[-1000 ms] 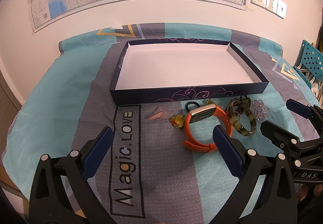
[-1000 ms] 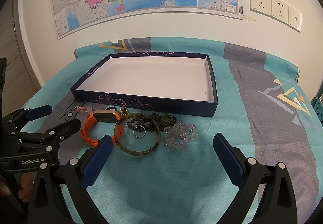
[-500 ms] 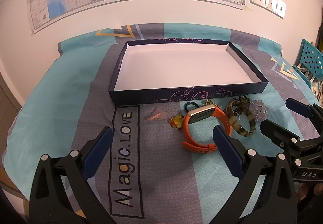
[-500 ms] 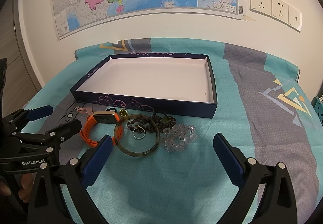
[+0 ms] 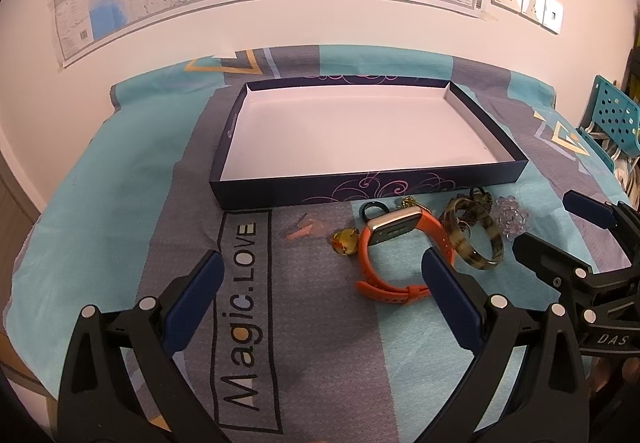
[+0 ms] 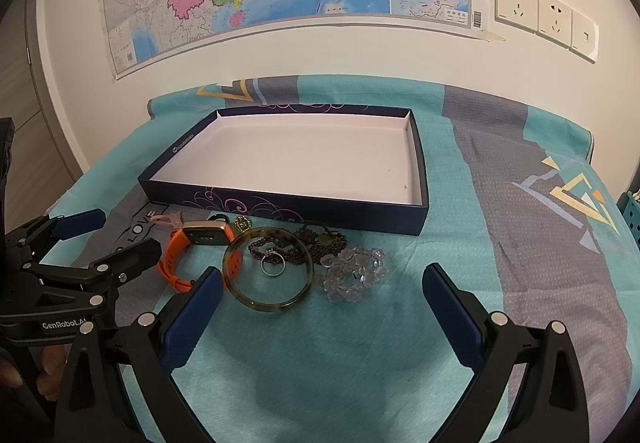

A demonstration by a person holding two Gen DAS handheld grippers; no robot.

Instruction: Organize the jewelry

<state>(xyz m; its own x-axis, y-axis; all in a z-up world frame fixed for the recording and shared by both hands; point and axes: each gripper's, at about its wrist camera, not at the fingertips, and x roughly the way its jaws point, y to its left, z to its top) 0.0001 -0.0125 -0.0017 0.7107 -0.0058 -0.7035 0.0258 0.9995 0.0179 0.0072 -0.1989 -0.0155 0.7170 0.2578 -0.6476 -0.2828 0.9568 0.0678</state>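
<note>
Jewelry lies in a cluster just in front of the empty box (image 6: 280, 199). Both my left gripper (image 5: 320, 291) and right gripper (image 6: 322, 303) hang spread wide, holding nothing. I judge the bangle (image 6: 268, 269) the easiest first pick: pinch its near rim, leaving the ring (image 6: 273, 268) inside it undisturbed.

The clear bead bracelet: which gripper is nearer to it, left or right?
Right. The clear bead bracelet lies just ahead of the open right gripper; the left gripper is farther off, beyond the orange watch.
</note>
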